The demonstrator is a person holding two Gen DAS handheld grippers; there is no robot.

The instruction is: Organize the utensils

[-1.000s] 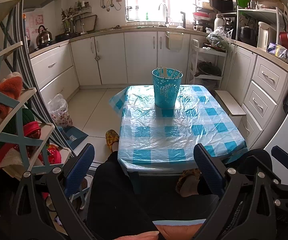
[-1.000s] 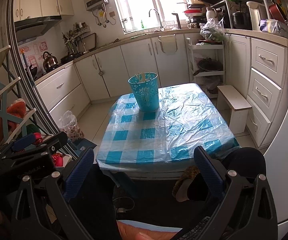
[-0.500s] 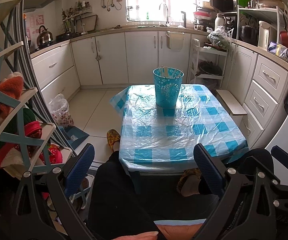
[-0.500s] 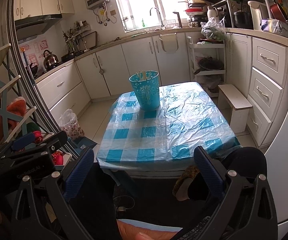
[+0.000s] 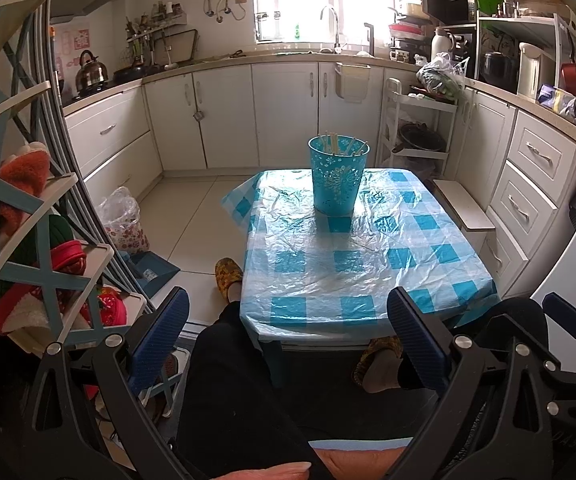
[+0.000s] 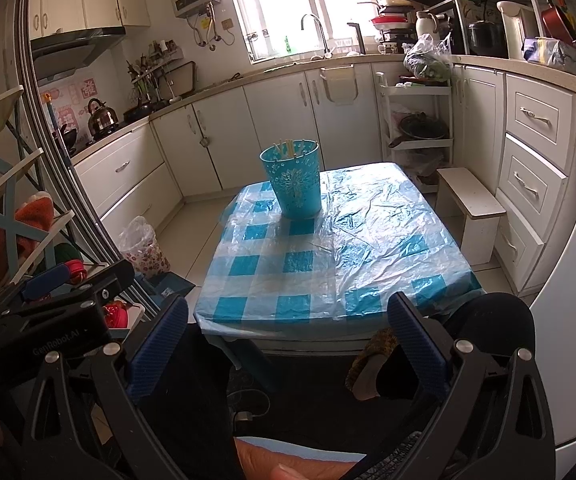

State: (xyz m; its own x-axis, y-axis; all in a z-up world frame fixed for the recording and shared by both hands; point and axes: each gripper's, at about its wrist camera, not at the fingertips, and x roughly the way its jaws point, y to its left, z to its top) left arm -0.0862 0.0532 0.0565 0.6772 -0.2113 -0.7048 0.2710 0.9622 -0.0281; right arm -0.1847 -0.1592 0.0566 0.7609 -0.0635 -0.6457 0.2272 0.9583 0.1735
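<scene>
"GenRobot.AI" in pale letters on black body of left gripper (image 6: 48, 316), seen in right wrist view; red paper cutouts with Chinese characters on wall tiles (image 6: 73, 101) behind the kettle (image 6: 101, 116), too blurred to read; faint embossed letters on gripper frame, left wrist view lower right, unreadable

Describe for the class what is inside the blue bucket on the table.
The blue bucket holds several pale sticks, probably chopsticks; only their tips show above the rim. The bucket's wall hides their lower ends and anything else at the bottom.
</scene>
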